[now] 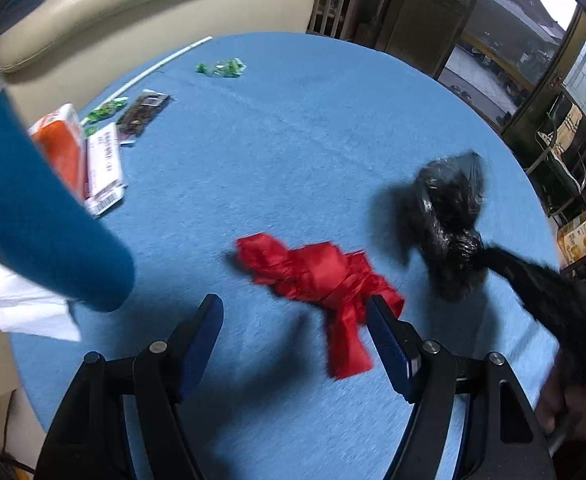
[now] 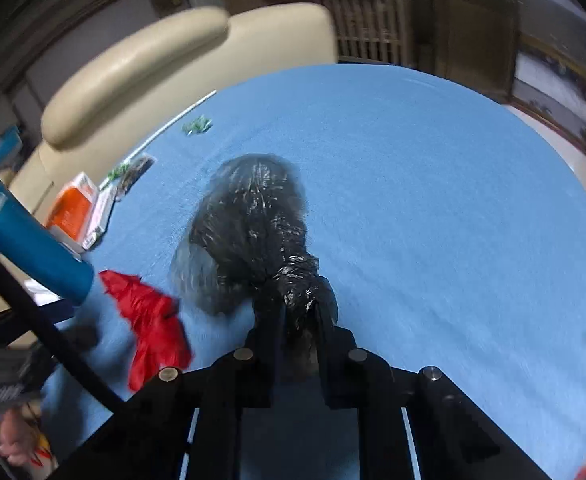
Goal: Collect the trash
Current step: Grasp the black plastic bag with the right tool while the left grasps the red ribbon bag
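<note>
A crumpled red plastic bag lies on the round blue table. My left gripper hovers just in front of it, open, with the bag's tail beside the right finger. A tied black plastic bag sits further right, and my right gripper is shut on its knotted neck. The left wrist view shows that same black bag with the right gripper clamped on its neck. The red bag also appears at the left of the right wrist view.
An orange and white packet, a white labelled packet, a dark wrapper and green wrappers lie at the table's far left. A blue tube crosses the left. White tissue lies at the edge. A cream chair stands behind.
</note>
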